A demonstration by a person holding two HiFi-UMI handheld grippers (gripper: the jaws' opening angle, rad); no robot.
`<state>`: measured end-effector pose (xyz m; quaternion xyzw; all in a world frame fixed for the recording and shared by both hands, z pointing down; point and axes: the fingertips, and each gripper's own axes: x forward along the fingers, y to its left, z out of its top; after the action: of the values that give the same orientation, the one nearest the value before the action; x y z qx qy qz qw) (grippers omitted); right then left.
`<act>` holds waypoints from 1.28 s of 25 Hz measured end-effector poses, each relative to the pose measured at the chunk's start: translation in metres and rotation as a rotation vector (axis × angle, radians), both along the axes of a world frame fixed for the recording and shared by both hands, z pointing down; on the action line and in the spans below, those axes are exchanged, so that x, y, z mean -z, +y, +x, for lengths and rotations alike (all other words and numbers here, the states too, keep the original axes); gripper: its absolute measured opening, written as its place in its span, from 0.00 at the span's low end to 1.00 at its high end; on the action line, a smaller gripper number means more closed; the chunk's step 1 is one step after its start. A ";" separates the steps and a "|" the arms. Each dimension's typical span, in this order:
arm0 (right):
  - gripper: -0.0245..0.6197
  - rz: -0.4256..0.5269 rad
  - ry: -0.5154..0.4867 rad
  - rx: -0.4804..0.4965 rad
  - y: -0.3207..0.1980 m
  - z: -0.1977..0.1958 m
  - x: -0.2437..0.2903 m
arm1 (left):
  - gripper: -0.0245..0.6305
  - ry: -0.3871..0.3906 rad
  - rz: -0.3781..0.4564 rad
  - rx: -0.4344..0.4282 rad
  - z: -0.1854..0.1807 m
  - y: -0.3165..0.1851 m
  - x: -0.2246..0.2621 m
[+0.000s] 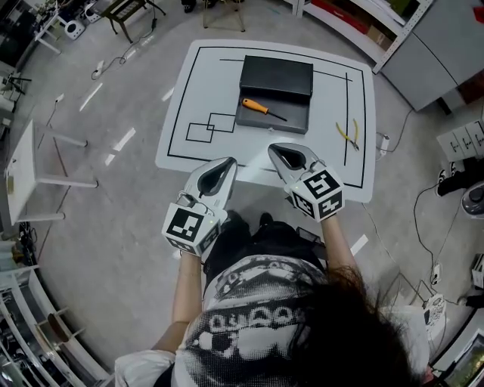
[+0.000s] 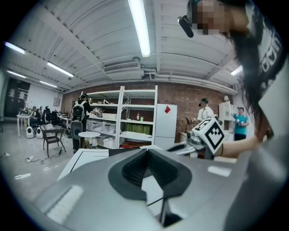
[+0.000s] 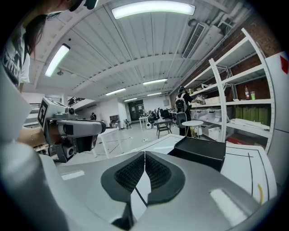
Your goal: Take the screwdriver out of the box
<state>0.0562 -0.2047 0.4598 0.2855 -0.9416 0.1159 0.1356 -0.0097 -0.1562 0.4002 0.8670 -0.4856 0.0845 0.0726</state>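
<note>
While the screwdriver [image 1: 262, 109] lies in the box [image 1: 292, 121], pliers [image 1: 349, 134] well apart.

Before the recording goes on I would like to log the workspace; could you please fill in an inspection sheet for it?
Surface: white table with black line markings.
Job's things: black box stands open; the orange-handled screwdriver lies in its tray.
Clutter: yellow-handled pliers on the table, right of the box.
Grippers: left gripper and right gripper both shut and empty, at the table's near edge, short of the box.
Cables: corded power strip on the floor right of the table.
Surroundings: shelving beyond the table, a side table at the left.
</note>
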 end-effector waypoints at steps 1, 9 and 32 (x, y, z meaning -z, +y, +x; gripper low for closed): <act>0.04 -0.002 0.005 0.002 -0.002 -0.001 -0.002 | 0.04 -0.003 -0.001 0.002 -0.002 -0.002 -0.001; 0.04 -0.005 0.048 -0.003 -0.033 -0.017 -0.011 | 0.04 0.000 -0.011 -0.017 -0.024 -0.028 -0.007; 0.25 -0.148 0.552 0.099 -0.196 -0.089 -0.151 | 0.04 -0.010 -0.033 -0.230 -0.100 -0.147 -0.016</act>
<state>-0.0324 -0.4007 0.6110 0.2492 -0.8709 0.0952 0.4128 -0.1095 -0.3034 0.4164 0.9152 -0.3821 0.1043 0.0742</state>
